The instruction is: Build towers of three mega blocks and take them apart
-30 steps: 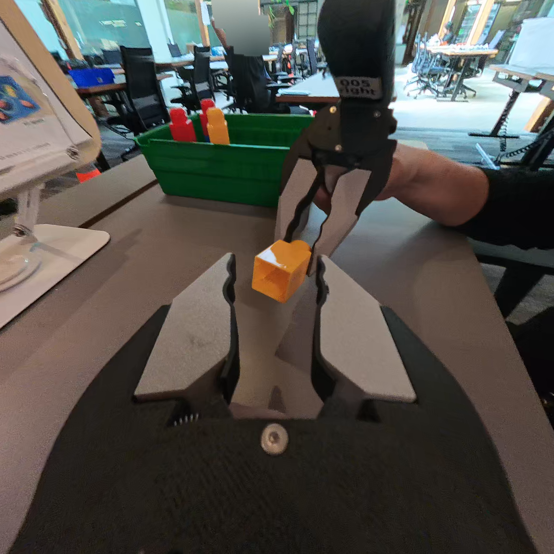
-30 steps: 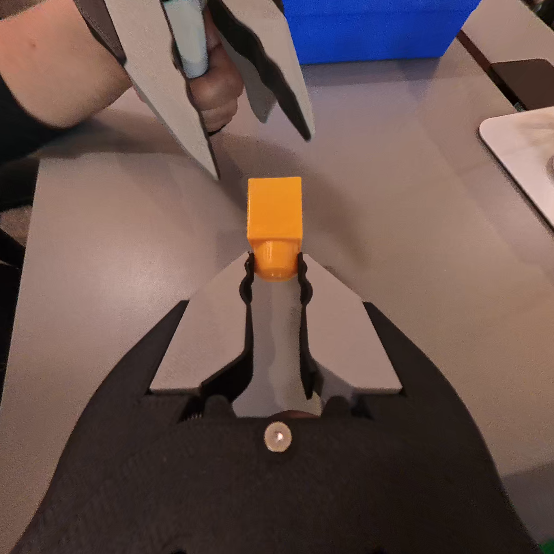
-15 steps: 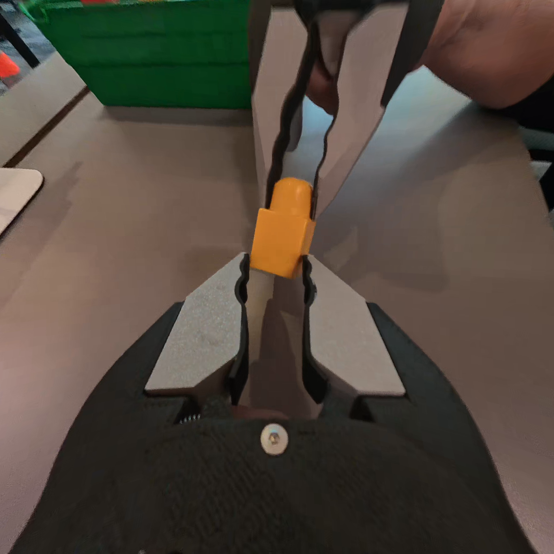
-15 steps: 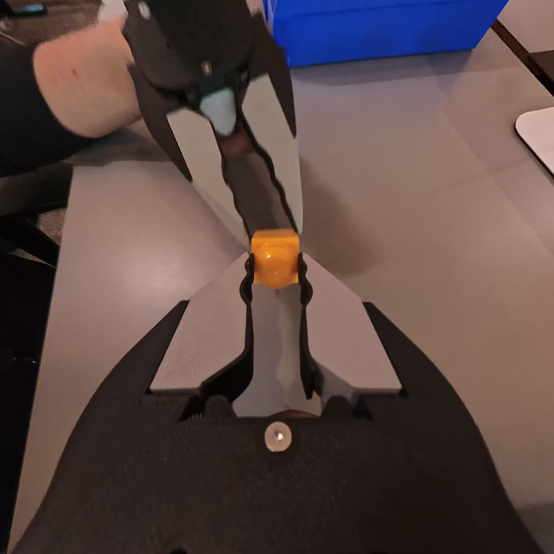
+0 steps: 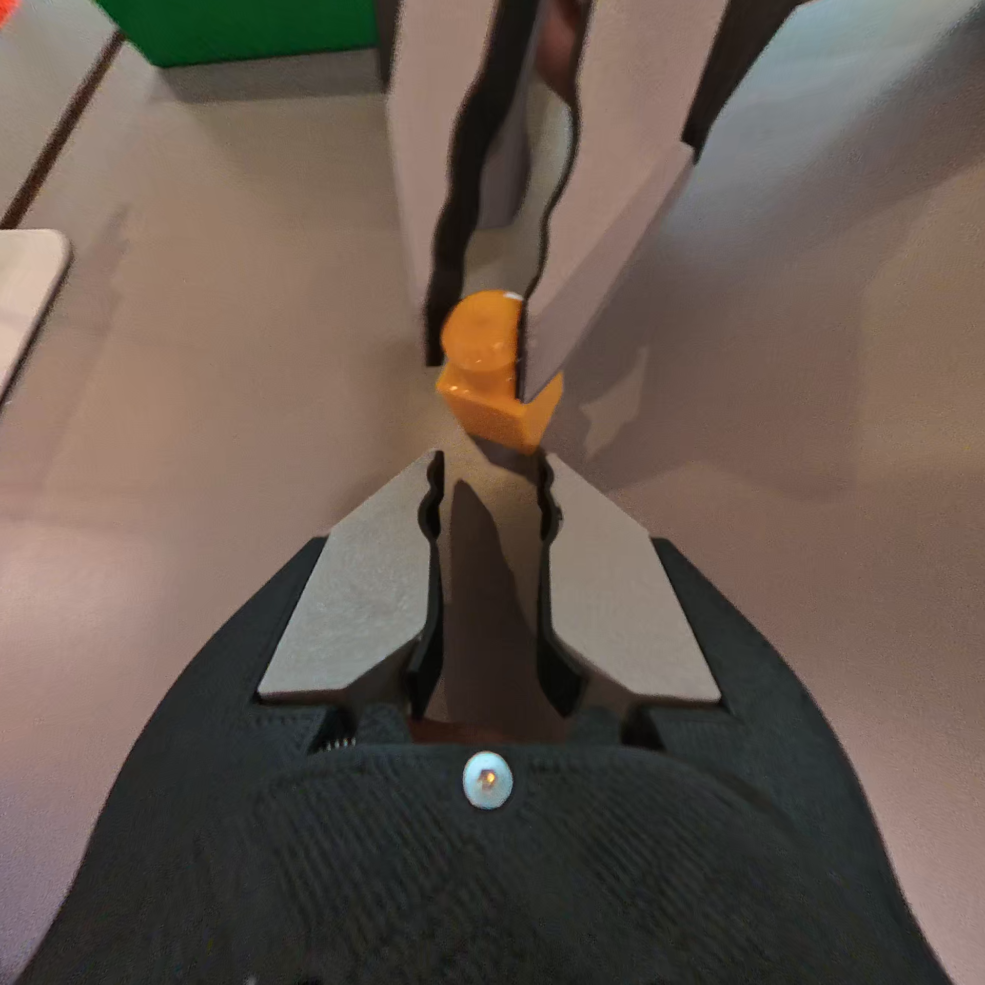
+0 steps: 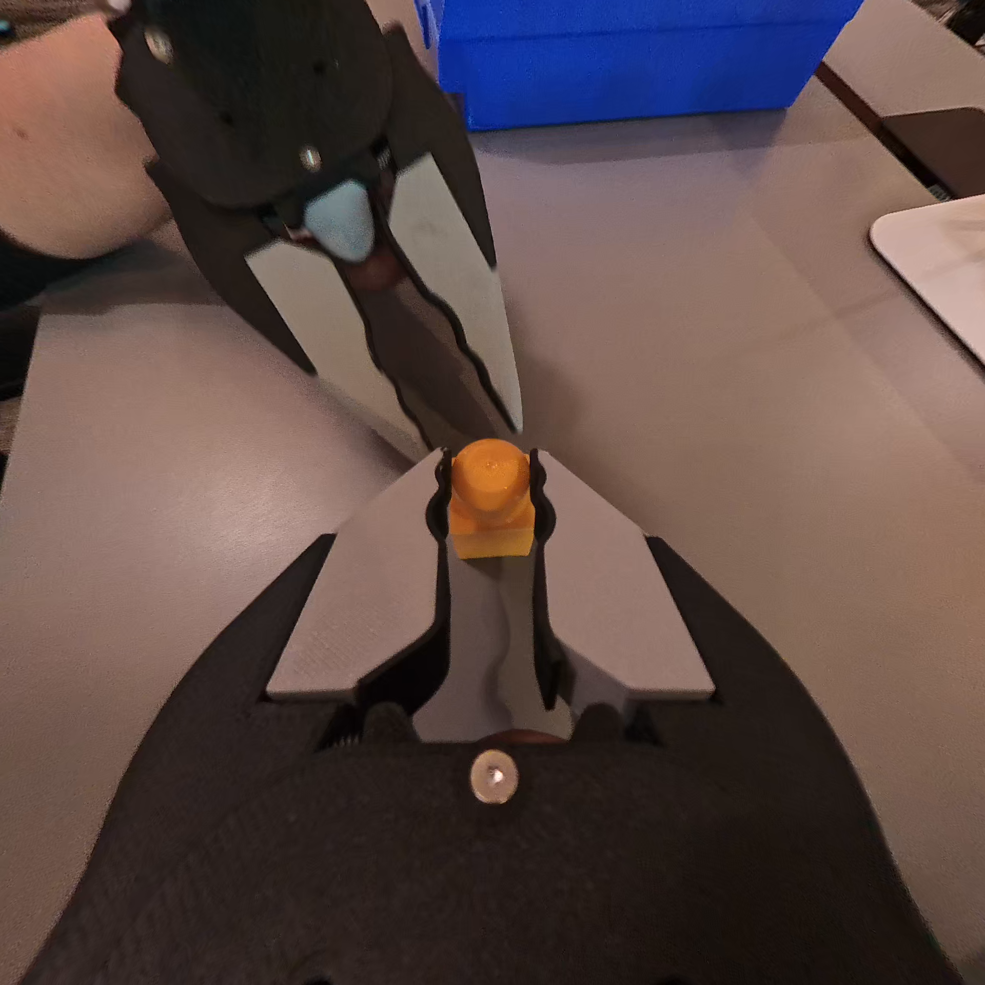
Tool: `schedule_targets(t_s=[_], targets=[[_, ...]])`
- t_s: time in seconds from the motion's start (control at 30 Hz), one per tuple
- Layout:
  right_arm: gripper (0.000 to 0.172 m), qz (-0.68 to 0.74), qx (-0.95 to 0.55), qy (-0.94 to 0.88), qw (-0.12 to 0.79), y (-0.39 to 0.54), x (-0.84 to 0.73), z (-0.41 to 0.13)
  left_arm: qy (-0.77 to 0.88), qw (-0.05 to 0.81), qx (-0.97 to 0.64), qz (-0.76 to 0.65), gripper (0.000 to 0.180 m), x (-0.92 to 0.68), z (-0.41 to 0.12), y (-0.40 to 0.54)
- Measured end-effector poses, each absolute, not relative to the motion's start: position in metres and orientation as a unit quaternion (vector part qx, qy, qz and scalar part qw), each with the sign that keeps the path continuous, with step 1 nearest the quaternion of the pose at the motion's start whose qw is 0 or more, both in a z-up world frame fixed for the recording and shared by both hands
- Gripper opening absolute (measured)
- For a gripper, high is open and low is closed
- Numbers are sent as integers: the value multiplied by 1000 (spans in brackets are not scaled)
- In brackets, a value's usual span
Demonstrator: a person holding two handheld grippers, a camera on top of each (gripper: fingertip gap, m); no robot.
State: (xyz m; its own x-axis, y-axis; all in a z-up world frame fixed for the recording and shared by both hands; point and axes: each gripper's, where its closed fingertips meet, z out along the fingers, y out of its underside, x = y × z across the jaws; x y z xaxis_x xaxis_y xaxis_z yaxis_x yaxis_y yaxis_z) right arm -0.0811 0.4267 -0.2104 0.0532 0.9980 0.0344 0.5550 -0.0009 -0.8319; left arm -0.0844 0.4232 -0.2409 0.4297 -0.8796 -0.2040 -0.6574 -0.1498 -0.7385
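Backing off the orange block (image 6: 491, 503), the left gripper (image 5: 487, 461) now gapes empty; right gripper (image 6: 487, 482) fingers clamp its stud, which could pivot loose.

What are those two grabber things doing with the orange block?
A person is working two hand-held grippers over a grey table. The right gripper has its jaws pinched on the round knob of an orange block, with the block standing upright on or just above the table. The left gripper faces it from the other side, jaws a little apart, with nothing in them and not touching the block. A green bin and a blue bin wait at the table's far ends.
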Motion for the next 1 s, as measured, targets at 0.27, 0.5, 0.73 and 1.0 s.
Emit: schedule_targets(t_s=[0.27, 0.5, 0.73, 1.0], targets=[[27, 330, -630, -606, 357, 425, -82, -207, 342, 495, -798, -38, 46, -259, -133, 444], [32, 336, -624, -608, 358, 421, -84, -204, 248, 280, -925, 59, 41, -446, -180, 444], [36, 371, -626, -585, 358, 424, -82, -196, 341, 167, -924, 49, 33, -464, -218, 439], [40, 383, -630, -581, 344, 423, -81, -198, 421, 129, -898, 20, 34, -457, -227, 445]])
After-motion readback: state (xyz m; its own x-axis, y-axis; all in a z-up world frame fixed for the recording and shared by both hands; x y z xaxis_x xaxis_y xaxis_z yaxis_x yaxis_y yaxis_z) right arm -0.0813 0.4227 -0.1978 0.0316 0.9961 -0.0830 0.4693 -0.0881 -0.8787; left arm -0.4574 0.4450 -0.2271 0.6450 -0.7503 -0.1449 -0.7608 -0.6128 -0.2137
